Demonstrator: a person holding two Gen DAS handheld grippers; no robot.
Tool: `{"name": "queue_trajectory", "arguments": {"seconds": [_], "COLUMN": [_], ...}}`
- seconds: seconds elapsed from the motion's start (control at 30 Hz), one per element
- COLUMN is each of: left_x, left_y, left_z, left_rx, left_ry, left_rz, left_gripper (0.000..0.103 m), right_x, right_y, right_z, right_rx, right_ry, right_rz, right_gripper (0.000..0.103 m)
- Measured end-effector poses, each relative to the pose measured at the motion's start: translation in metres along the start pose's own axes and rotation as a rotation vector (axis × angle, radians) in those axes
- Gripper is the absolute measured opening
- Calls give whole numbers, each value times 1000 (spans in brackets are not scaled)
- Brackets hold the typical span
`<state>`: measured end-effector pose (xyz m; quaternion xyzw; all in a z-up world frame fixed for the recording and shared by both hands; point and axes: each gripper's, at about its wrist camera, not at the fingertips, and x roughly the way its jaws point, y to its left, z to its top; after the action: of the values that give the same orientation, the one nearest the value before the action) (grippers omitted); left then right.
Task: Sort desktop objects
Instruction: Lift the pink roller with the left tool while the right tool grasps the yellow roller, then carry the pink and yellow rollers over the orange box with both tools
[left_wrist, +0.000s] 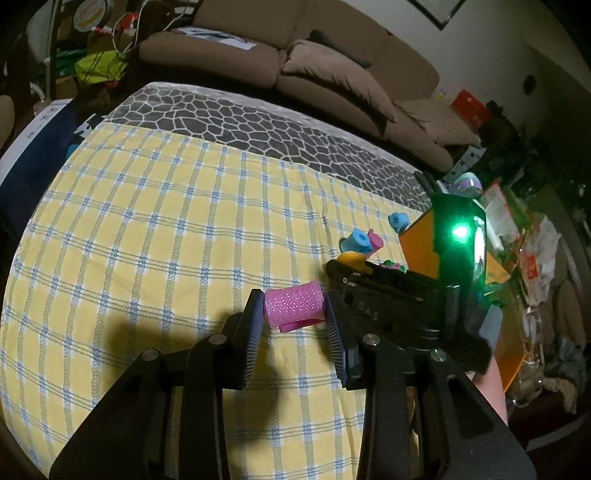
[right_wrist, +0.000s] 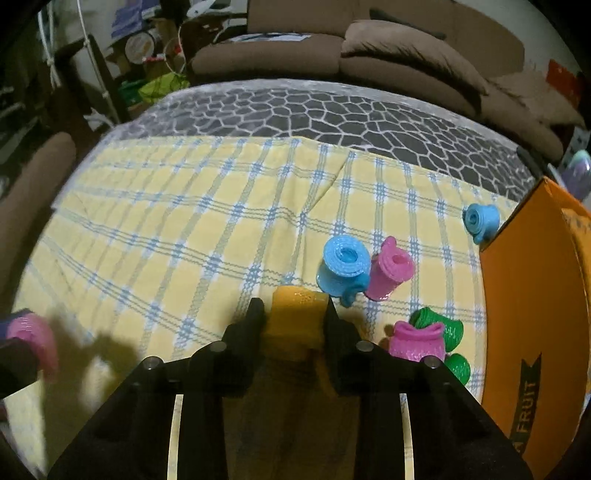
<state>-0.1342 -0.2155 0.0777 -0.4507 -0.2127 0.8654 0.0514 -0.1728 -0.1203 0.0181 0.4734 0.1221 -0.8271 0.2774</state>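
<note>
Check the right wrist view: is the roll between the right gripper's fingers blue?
No: the roll between the right gripper fingers is the yellow roll; the blue roll stands apart, beyond it on the checked cloth.

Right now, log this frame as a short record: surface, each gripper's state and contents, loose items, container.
surface: yellow checked cloth
left gripper: shut on pink roll
right gripper: jaws against yellow roll, gripped
loose rolls: two blue, two pink, green ones
container: orange box, at the cloth's right edge
</note>
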Motion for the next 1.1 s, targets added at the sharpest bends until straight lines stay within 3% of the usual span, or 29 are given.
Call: {"name": "queue_trajectory", "arguments": {"seconds": [0.17, 0.37, 0.7, 1.1], "left_x": [-3, -6, -7, -2], "left_y": [-8, -28, -82, -151], "left_z": [0, -3, -11, -34], "left_rx": [6, 32, 95, 220], "left_ry": [-6, -7, -9, 12], "left_rz": [-19, -53, -109, -131], "left_gripper": [31, 31, 31, 31], "right_x": [-25, -71, -145, -191], "right_y": [-16, -31, -57, -96], "right_z": [-2, -3, -17, -55], "right_rx": [119, 174, 154, 195], "right_ry": [-27, -84, -167, -191], "right_rz": [138, 189, 116, 39], "right_gripper": [29, 29, 30, 30]}}
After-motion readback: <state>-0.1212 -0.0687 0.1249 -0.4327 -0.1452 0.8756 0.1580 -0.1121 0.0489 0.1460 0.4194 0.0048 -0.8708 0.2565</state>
